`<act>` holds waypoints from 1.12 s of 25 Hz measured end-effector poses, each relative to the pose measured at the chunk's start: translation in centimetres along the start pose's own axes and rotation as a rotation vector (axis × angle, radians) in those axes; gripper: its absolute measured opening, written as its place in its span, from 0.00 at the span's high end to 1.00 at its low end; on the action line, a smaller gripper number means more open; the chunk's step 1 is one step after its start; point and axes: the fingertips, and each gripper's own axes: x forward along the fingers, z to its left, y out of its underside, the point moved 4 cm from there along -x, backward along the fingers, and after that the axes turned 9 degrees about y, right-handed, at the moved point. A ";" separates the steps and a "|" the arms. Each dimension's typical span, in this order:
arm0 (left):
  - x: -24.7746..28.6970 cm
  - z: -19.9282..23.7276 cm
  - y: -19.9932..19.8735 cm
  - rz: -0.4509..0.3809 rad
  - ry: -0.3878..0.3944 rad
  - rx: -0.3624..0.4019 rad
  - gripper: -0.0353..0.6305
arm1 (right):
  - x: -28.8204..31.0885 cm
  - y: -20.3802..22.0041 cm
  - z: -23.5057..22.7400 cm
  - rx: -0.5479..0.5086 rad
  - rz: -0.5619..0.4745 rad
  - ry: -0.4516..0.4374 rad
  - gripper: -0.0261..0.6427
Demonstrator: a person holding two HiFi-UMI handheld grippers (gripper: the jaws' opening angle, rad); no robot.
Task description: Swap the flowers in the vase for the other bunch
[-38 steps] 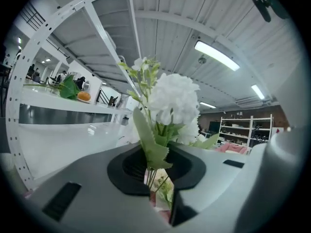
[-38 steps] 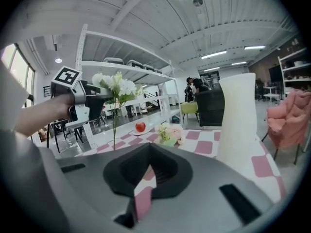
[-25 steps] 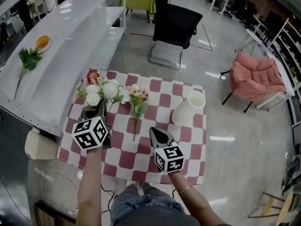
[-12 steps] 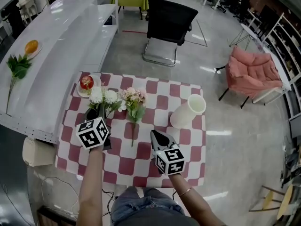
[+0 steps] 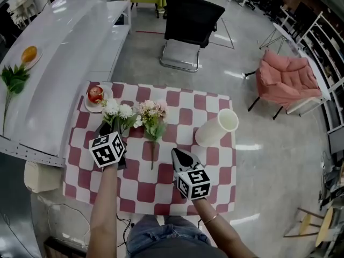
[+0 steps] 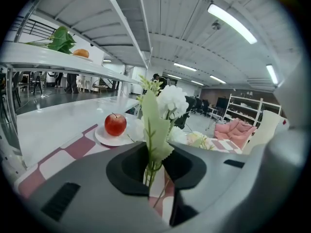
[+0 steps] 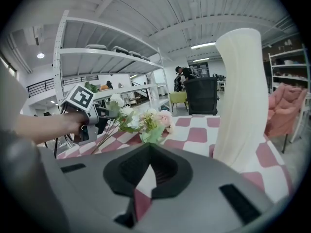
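**A:** Head view, status?
**B:** Vase [image 5: 216, 128] is standing on the desk [image 5: 180, 102], right side, looking empty. Pink bunch [image 5: 152, 117] is lying flat mid-desk. I'm holding the white bunch [image 5: 119, 112] low at the left in my left hand-held gripper [image 5: 109, 128].
**A:** Left gripper view?
**B:** Pinching the white bunch by its stems. The jaws have just been easing open a touch.
**A:** Right gripper view?
**B:** Right hand-held gripper [image 7: 148, 147] is sitting closed, gripping nothing. I'm judging it half done: pink bunch is waiting to go in.
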 end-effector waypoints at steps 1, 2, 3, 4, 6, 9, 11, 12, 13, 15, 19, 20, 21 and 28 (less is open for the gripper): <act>0.2 0.1 0.1 0.006 0.001 -0.001 0.82 | 0.1 0.0 0.1 -0.001 0.001 0.002 0.94; 0.4 0.3 0.2 0.011 0.001 -0.003 0.82 | 0.2 0.0 0.1 -0.002 0.003 0.003 0.95; 0.6 0.4 0.4 0.015 0.002 -0.003 0.81 | 0.3 0.0 0.2 -0.003 0.004 0.005 0.94; 0.8 0.5 0.5 0.019 0.004 -0.002 0.80 | 0.4 0.0 0.2 -0.004 0.006 0.006 0.94; 1.1 0.6 0.6 0.025 0.009 0.001 0.79 | 0.5 0.1 0.3 -0.004 0.008 0.008 0.94; 1.2 0.6 0.8 0.031 0.009 0.001 0.74 | 0.5 0.1 0.3 -0.006 0.010 0.010 0.94; 1.1 0.6 0.9 0.035 0.001 0.005 0.70 | 0.5 0.1 0.3 -0.006 0.008 0.011 0.94; 1.0 0.6 0.8 0.035 -0.001 0.009 0.67 | 0.4 0.0 0.3 -0.006 0.006 0.011 0.94; 0.9 0.5 0.8 0.035 -0.001 0.012 0.66 | 0.4 -0.1 0.4 -0.006 0.004 0.010 0.94; 0.6 0.2 0.5 0.027 0.003 0.025 0.62 | 0.3 -0.2 0.5 -0.007 -0.001 0.008 0.94; -0.6 -0.9 -0.5 -0.009 0.012 0.053 0.58 | -0.4 -0.3 0.6 -0.009 -0.014 0.001 0.94; -1.0 -1.4 -0.8 -0.019 0.018 0.058 0.58 | -0.6 -0.3 0.6 -0.009 -0.017 0.000 0.94; -1.4 -2.0 -1.0 -0.029 0.027 0.065 0.58 | -0.9 -0.3 0.5 -0.009 -0.020 0.000 0.94; -2.2 -8.2 -0.7 -0.029 0.145 0.169 0.58 | -2.8 0.1 -0.5 0.004 -0.038 0.012 0.94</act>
